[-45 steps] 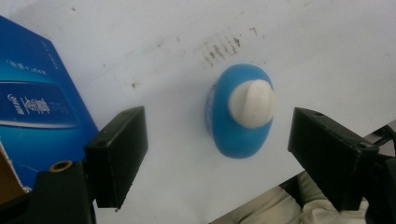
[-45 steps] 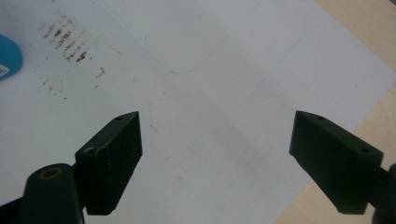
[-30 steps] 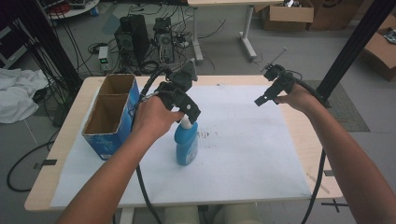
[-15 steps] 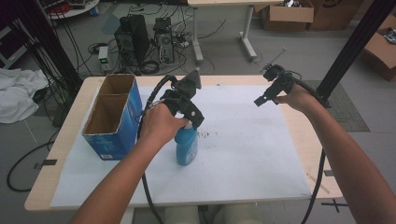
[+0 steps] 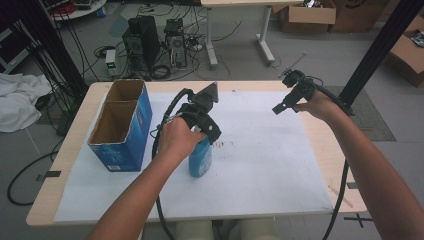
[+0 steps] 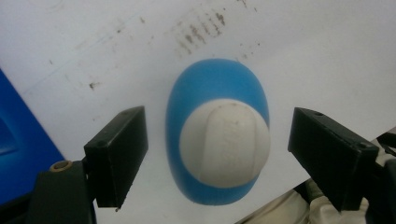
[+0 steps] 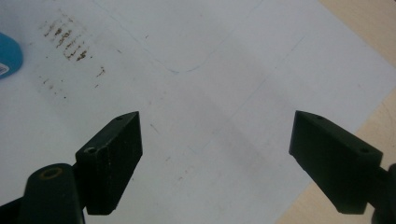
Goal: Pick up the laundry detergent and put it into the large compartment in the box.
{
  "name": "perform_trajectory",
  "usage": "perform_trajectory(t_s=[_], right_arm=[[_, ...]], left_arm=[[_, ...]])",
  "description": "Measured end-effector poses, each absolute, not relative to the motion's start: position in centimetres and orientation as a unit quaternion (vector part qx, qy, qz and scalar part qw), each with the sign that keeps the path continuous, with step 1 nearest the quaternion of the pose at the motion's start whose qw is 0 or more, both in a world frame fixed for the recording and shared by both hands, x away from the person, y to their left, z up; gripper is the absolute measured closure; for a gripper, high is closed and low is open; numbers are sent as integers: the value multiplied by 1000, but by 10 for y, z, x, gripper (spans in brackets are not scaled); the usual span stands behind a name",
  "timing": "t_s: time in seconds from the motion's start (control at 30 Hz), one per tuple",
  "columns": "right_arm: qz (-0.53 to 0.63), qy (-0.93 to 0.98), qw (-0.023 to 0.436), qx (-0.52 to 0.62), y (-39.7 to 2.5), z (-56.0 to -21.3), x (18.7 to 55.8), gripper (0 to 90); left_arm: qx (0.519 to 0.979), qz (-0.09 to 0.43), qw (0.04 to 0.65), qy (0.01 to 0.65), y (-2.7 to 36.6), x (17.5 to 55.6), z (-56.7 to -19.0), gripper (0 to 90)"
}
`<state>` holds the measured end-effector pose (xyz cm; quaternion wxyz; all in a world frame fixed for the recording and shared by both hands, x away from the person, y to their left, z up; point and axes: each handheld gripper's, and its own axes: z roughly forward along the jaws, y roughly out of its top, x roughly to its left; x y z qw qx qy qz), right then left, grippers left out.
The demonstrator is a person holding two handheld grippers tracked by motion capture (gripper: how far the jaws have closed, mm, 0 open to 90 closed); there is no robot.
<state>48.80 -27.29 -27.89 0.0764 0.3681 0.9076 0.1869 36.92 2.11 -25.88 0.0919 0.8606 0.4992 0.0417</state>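
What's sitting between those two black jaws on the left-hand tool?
In the left gripper view, a blue bottle with a white cap stands upright between the open jaws of the left gripper, seen from above. Neither jaw touches it; white paper shows in both gaps.

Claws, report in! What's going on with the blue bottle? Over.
Left claw open, straddling the bottle, not touching. Right claw open over bare paper. Bottle upright beside the box. Nothing in the way.
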Motion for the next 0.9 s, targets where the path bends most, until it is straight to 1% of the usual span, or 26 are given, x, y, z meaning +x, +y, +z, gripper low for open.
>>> perform_trajectory(t_s=[0.57,0.9], right_arm=[[189,906,73,370,-276,-281,489,174],[190,907,72,370,-275,-282,489,174]], left_arm=[[854,31,84,512,22,372,-288,209],[852,30,80,516,21,373,-294,214]])
